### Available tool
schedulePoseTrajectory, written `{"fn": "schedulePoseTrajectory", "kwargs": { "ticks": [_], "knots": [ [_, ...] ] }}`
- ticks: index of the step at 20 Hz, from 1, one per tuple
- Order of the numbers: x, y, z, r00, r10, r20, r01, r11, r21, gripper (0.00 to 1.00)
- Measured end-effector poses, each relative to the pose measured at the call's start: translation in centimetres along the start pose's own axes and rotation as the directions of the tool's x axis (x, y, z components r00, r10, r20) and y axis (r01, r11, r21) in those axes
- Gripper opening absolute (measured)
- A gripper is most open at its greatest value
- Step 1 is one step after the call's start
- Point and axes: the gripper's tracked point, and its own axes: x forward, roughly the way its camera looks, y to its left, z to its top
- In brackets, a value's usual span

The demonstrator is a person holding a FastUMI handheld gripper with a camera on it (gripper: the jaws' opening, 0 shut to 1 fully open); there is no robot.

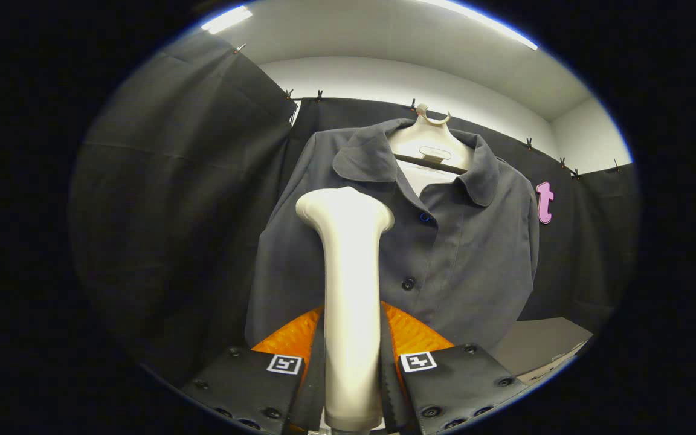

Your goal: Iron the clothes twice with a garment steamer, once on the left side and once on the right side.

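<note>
A white garment steamer (351, 284) stands upright between my fingers, and my gripper (351, 368) is shut on its handle. Its rounded head (345, 208) reaches up in front of a dark grey buttoned shirt (463, 254). The head sits over the shirt's left half, just below the collar; I cannot tell whether it touches the cloth. The shirt hangs on a white hanger (429, 145) against the black cloth wall, its collar spread and its front closed by dark buttons.
Black cloth walls close the booth behind and to the left of the shirt. A pale table surface (541, 341) lies low to the right, beyond the shirt's hem. White wall and ceiling lights run above the cloth.
</note>
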Motion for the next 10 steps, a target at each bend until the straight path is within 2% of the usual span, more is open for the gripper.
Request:
{"fn": "schedulePoseTrajectory", "kwargs": {
  "ticks": [10],
  "knots": [
    [-2.7, 2.0, -7.6, 0.990, 0.065, -0.122, -0.065, 0.998, -0.001, 0.45]
  ]
}}
